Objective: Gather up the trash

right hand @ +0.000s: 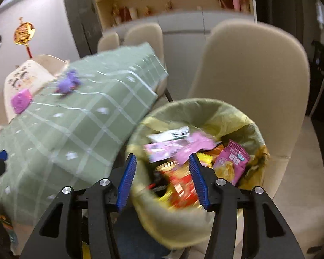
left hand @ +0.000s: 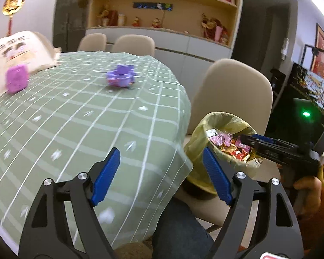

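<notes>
No legible txt anywhere.

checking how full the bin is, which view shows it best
The right wrist view: the bin sits just ahead of the open right gripper, its wrappers visible from above. The left wrist view shows it smaller, off to one side, partly behind the right gripper.
</notes>
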